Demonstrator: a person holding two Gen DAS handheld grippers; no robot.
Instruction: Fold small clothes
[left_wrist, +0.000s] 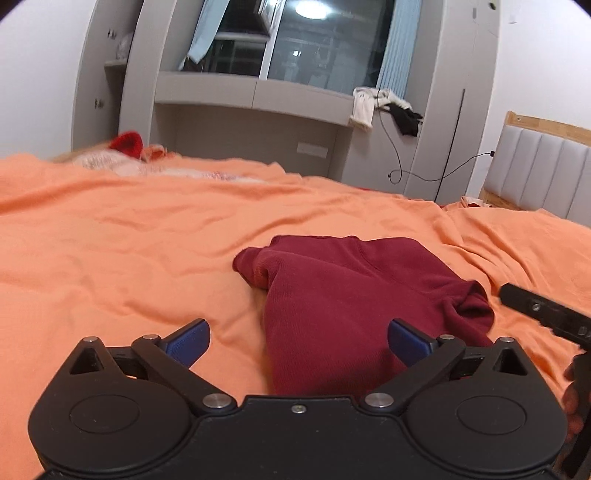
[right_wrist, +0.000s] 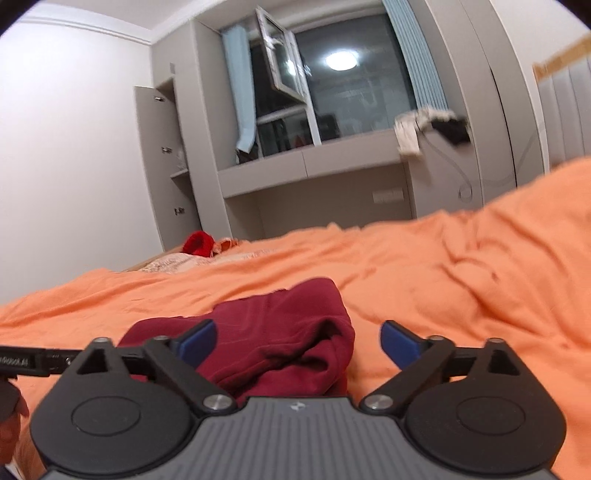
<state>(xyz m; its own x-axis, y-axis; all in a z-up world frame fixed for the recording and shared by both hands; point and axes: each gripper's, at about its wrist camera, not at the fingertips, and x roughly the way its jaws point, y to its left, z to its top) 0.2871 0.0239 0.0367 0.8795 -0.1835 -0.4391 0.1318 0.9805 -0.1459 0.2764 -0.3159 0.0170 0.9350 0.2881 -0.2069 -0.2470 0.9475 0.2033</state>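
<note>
A dark red garment (left_wrist: 354, 295), knitted and partly folded, lies bunched on the orange bedsheet (left_wrist: 110, 240) that covers the bed. The left tool (left_wrist: 297, 338) stands with its blue-padded fingers spread wide, nothing pressed between them; the garment's near edge runs under the gap, closer to the right finger. The right tool (right_wrist: 297, 339) is likewise spread wide and grips nothing, with the garment's crumpled end lying below and between its fingers (right_wrist: 195, 341), nearer the left one. Each view catches the other tool at its edge. Beyond the bed, a bright red item (right_wrist: 199, 243) rests at the far side, and light and dark clothes (left_wrist: 384, 109) hang over the grey window ledge.
</note>
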